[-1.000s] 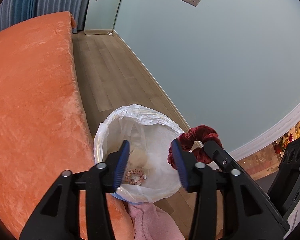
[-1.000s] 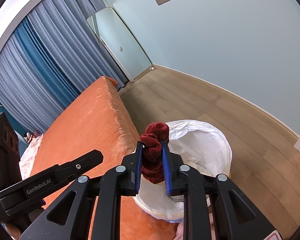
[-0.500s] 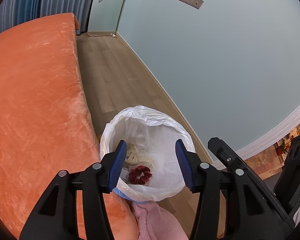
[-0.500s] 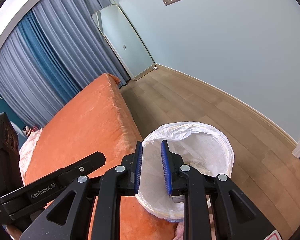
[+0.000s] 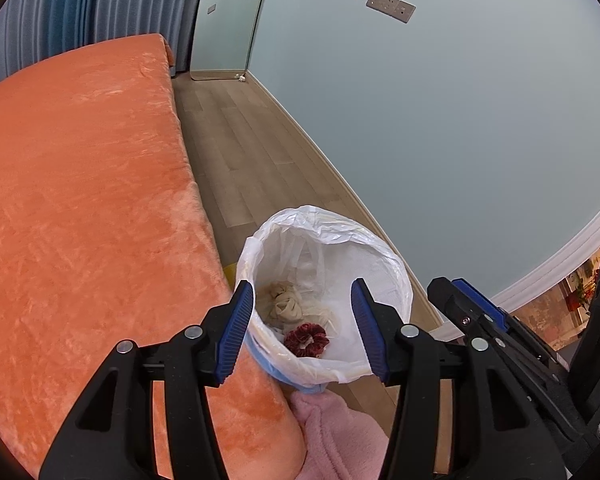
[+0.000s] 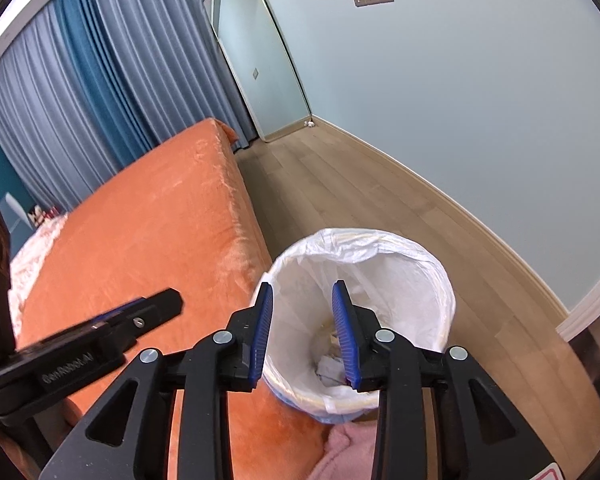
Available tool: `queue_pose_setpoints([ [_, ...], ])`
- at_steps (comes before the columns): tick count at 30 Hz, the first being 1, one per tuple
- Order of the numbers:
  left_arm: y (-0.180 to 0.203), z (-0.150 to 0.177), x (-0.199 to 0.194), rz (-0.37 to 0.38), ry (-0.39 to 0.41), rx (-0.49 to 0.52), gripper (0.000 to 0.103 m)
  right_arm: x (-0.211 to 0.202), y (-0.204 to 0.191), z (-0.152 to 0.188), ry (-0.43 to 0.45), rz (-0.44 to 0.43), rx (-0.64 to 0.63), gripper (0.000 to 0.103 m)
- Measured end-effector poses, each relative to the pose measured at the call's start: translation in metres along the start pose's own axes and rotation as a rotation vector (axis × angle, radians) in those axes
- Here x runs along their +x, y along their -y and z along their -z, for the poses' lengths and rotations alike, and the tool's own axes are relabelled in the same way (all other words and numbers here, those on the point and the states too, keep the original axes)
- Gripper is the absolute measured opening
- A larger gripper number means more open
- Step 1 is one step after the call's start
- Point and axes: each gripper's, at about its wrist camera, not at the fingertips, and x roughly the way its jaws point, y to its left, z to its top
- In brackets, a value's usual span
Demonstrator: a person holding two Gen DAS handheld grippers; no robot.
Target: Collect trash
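Left wrist view: left tool (image 5: 302, 328) jaws parted to a moderate gap, nothing between the pads, aimed down into the trash bin (image 5: 384, 256). Bin is lined with a white plastic bag (image 5: 364, 268) and stands on the wood floor (image 5: 252, 148), tight against the long side edge of the bed (image 5: 84, 184), near its closest corner. Dark red scrunchie (image 5: 306, 339) lies at the bottom of the bin, next to a crumpled beige wad (image 5: 282, 304). Pink fluffy fabric (image 5: 336, 436) sits just below the bin at the frame's lower edge. One finger of the right tool (image 5: 472, 312) pokes in from the right, beside the bin rim, apart from it. Pale wall with a switch plate (image 5: 391, 6); a mirror (image 5: 228, 20) leans at the far end of the floor. Right wrist view: right tool (image 6: 302, 332) jaws opening, gap still narrow, nothing between the pads, pointed over the near rim of the same bin (image 6: 432, 276). Some pale scraps (image 6: 328, 368) visible at the bin bottom between the pads; the scrunchie cannot be made out here. Left tool (image 6: 100, 332) shows blurred at the left, over the orange bed cover (image 6: 160, 216); jaw gap not readable from this angle. Blue-grey curtains (image 6: 80, 92) behind the bed, mirror (image 6: 260, 64) against the far wall.
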Motion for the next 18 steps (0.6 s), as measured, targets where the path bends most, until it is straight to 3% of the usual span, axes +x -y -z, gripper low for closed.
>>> queue_pose_setpoints([
  [3, -0.004, 0.005, -0.007, -0.021, 0.009, 0.002, 0.05, -0.002, -0.004, 0.007, -0.015, 0.014, -0.026, 0.032],
  [7, -0.005, 0.012, -0.017, -0.063, 0.027, 0.031, 0.054, -0.01, -0.013, 0.015, -0.019, 0.051, -0.08, 0.041],
  [18, -0.01, 0.035, -0.028, -0.136, 0.019, 0.072, 0.055, -0.018, -0.024, 0.036, -0.04, 0.059, -0.127, 0.041],
])
